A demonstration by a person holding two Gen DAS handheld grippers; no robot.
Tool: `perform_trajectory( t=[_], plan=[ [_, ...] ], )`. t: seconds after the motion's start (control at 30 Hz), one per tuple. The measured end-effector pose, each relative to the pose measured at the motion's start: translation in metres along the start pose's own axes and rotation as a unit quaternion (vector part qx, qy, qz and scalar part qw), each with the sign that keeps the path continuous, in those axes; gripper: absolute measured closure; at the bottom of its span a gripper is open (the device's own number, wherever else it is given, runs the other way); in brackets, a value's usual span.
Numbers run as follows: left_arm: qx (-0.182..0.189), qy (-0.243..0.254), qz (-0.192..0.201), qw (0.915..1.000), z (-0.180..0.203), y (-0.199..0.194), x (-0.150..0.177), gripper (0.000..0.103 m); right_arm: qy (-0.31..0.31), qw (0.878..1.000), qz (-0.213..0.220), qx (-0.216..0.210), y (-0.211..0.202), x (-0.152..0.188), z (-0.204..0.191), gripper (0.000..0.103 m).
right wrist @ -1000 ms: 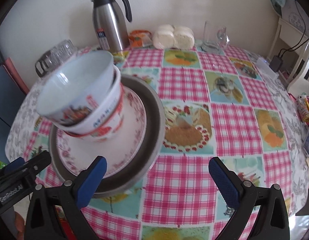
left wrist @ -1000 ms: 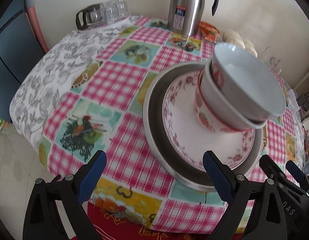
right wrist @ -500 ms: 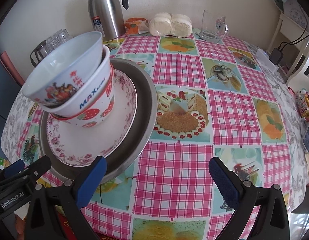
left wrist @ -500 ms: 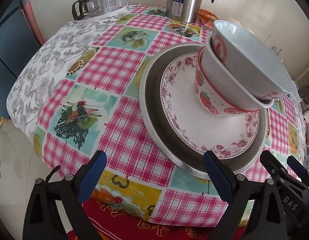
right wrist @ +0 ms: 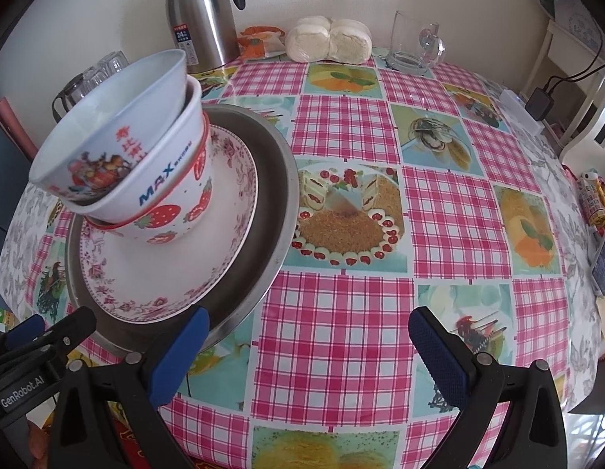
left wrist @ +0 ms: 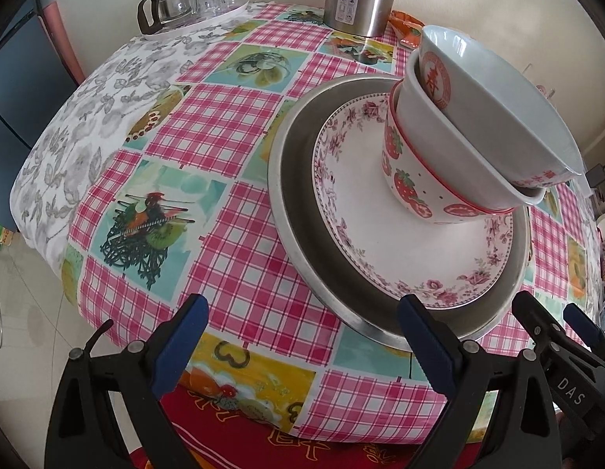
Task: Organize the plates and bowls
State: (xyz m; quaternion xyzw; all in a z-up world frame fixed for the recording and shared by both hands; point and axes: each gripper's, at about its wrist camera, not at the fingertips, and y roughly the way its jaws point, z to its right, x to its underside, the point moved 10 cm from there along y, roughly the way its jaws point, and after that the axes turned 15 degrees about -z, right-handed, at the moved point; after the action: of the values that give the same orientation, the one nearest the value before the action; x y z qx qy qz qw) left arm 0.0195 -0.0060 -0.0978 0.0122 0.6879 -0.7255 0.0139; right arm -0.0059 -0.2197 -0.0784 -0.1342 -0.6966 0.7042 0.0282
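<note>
A stack stands near the table's front edge: a steel tray [left wrist: 290,203], a floral plate [left wrist: 365,234] in it, then a strawberry bowl [left wrist: 404,179], a white bowl [left wrist: 439,133] and a pale blue bowl [left wrist: 498,109] nested on top, leaning a little. My left gripper [left wrist: 302,312] is open just short of the tray's near rim, holding nothing. In the right wrist view the same tray [right wrist: 275,195], plate [right wrist: 185,273] and bowls [right wrist: 161,179] lie to the left of my right gripper [right wrist: 308,320], which is open and holds nothing. Its left fingertip [right wrist: 196,320] is at the tray's rim.
A steel thermos [right wrist: 200,15], an orange packet [right wrist: 259,41], white buns [right wrist: 327,39] and a glass mug [right wrist: 415,47] line the far edge by the wall. A tray of glasses [left wrist: 192,0] sits at the far left. Checked cloth [right wrist: 361,254] right of the stack is bare.
Both cameras now look down on the table from higher and a bit further back. The stack has stayed in place. Both grippers are still open.
</note>
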Motion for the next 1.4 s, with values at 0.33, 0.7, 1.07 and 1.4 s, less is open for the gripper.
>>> perform_trajectory(
  t=[0.33,0.7,1.07,1.4],
  plan=[
    [0.004,0.002,-0.002,1.0,0.0012,0.0013,-0.0003,0.006,0.0,1.0,-0.003,0.001,0.0035,-0.0011,0.0011,0.0],
    [0.005,-0.001,-0.004,1.0,0.0004,0.0018,-0.0004,0.006,0.001,1.0,-0.005,0.003,0.0046,-0.0007,0.0015,0.0],
    [0.003,-0.004,-0.001,1.0,-0.0011,0.0006,-0.0016,0.006,-0.002,1.0,-0.007,0.005,0.0054,0.0003,0.0015,0.0],
    [0.004,-0.005,0.002,1.0,-0.0012,-0.0013,-0.0014,0.006,-0.002,1.0,-0.009,0.006,0.0059,0.0002,0.0022,0.0]
  ],
)
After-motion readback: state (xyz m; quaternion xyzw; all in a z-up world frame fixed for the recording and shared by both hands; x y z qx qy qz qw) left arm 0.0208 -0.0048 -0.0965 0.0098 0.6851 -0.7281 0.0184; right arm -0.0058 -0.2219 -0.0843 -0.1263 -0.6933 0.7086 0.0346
